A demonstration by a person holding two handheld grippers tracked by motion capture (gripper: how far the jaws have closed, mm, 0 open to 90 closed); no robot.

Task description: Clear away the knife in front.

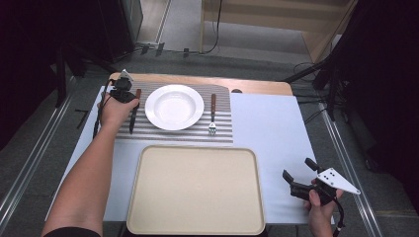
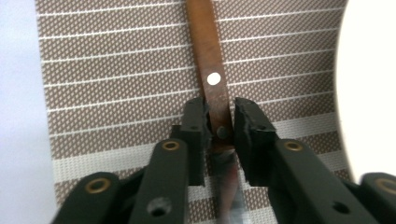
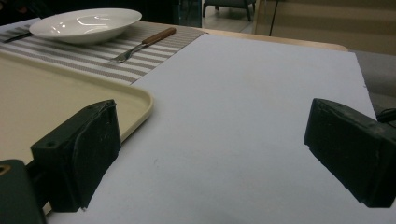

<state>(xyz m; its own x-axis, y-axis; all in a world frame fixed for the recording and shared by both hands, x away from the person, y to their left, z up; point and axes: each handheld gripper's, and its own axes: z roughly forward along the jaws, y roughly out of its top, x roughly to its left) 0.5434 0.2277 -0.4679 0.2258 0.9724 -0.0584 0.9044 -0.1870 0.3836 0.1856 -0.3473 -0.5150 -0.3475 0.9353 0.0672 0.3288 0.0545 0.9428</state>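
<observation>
The left gripper (image 1: 129, 95) sits over the brown handle of a knife (image 1: 134, 111) lying on a striped placemat (image 1: 221, 129). Just right of it stands a white plate (image 1: 174, 106), then a fork (image 1: 213, 114). The right gripper (image 1: 297, 175) hovers well apart, beside a beige tray (image 1: 195, 192).
</observation>
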